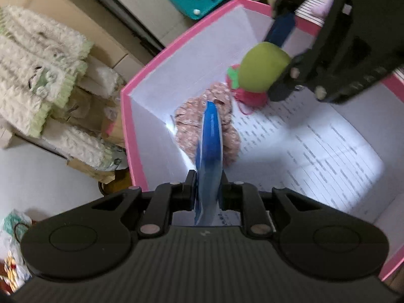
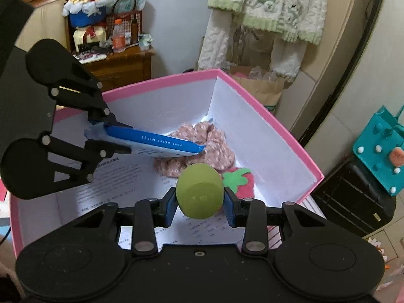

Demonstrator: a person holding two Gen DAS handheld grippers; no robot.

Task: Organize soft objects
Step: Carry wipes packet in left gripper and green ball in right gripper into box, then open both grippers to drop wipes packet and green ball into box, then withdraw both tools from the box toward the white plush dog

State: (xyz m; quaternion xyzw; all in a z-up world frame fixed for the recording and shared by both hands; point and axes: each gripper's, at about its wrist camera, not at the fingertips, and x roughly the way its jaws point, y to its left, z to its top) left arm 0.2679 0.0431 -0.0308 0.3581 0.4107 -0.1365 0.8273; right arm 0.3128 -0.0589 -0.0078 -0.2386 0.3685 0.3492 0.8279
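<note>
My left gripper (image 1: 208, 189) is shut on a blue pack of wet wipes (image 1: 209, 149) and holds it over the pink box (image 1: 141, 75). The pack (image 2: 161, 144) and the left gripper (image 2: 121, 136) also show in the right wrist view. My right gripper (image 2: 200, 205) is shut on a green foam ball (image 2: 199, 194) above the box (image 2: 265, 116); the ball (image 1: 262, 69) and the right gripper (image 1: 280, 60) also show in the left wrist view. On the box floor lie a pink floral scrunchie (image 2: 214, 144) and a red felt strawberry (image 2: 242, 181).
Printed paper sheets (image 1: 315, 146) line the box floor. Fluffy white garments (image 2: 265, 7) hang beyond the box over paper bags. A wooden cabinet (image 2: 118, 65) with clutter stands at the back left. A teal felt bag (image 2: 378, 149) sits on a black case at right.
</note>
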